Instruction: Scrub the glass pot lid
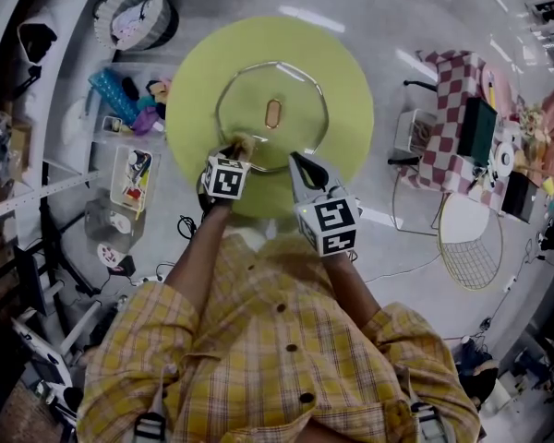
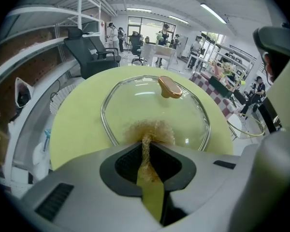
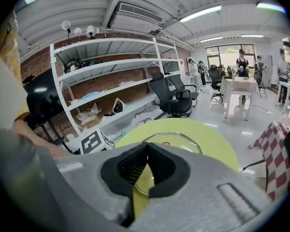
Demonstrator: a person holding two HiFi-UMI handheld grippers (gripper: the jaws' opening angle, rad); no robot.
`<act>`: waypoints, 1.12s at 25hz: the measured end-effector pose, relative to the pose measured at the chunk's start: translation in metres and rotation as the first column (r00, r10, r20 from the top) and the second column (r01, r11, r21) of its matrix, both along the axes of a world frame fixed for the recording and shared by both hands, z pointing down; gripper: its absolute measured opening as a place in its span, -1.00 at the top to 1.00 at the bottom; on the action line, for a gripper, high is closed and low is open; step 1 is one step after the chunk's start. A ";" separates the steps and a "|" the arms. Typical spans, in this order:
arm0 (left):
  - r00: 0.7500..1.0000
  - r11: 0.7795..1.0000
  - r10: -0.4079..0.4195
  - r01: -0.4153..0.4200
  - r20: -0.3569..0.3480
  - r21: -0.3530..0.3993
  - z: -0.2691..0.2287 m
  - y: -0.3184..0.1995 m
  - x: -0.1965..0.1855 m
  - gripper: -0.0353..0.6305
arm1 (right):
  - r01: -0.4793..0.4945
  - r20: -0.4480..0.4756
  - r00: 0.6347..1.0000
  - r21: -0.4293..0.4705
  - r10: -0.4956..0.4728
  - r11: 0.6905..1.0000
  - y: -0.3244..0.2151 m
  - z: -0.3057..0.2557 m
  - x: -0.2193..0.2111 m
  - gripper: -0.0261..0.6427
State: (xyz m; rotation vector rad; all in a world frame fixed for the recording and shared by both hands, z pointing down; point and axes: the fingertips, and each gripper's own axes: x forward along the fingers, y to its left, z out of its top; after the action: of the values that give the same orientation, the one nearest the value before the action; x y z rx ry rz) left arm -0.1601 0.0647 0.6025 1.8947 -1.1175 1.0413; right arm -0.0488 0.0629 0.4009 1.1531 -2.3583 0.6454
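A glass pot lid (image 1: 271, 113) with a brown knob (image 1: 273, 113) lies flat on the round yellow-green table (image 1: 351, 72). My left gripper (image 1: 237, 151) is shut on a golden scrubbing pad (image 2: 148, 131), whose tuft rests on the near rim of the lid (image 2: 154, 108). My right gripper (image 1: 302, 166) hovers over the table's near edge, just right of the left one, jaws shut with nothing between them. In the right gripper view the lid (image 3: 176, 140) lies beyond the right gripper (image 3: 146, 154).
Left of the table is a shelf rack with bins (image 1: 129, 178) and clutter. A checkered-cloth table (image 1: 462, 118) with objects stands to the right, with a wire basket (image 1: 469, 238) beside it. Office chairs (image 3: 174, 98) and several people stand far across the room.
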 end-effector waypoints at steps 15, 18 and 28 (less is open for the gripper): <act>0.996 0.997 -0.078 0.078 0.036 0.000 0.000 -0.034 -0.039 0.77 | -0.002 -0.003 1.000 -0.011 0.002 1.000 -0.010 0.007 0.001 0.93; 0.995 0.996 -0.092 0.092 0.042 0.002 0.001 -0.044 -0.046 0.77 | -0.004 -0.001 1.000 -0.017 0.004 1.000 -0.011 0.009 0.000 0.93; 0.990 0.991 -0.132 0.131 0.052 0.014 0.000 -0.060 -0.049 0.77 | 0.005 0.000 1.000 -0.027 -0.005 1.000 -0.015 0.013 -0.003 0.93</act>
State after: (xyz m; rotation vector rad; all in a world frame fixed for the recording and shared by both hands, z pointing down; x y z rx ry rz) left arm -0.2095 0.0044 0.6022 1.7851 -1.2625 1.0183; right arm -0.0519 0.0483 0.4140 1.1353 -2.3444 0.6735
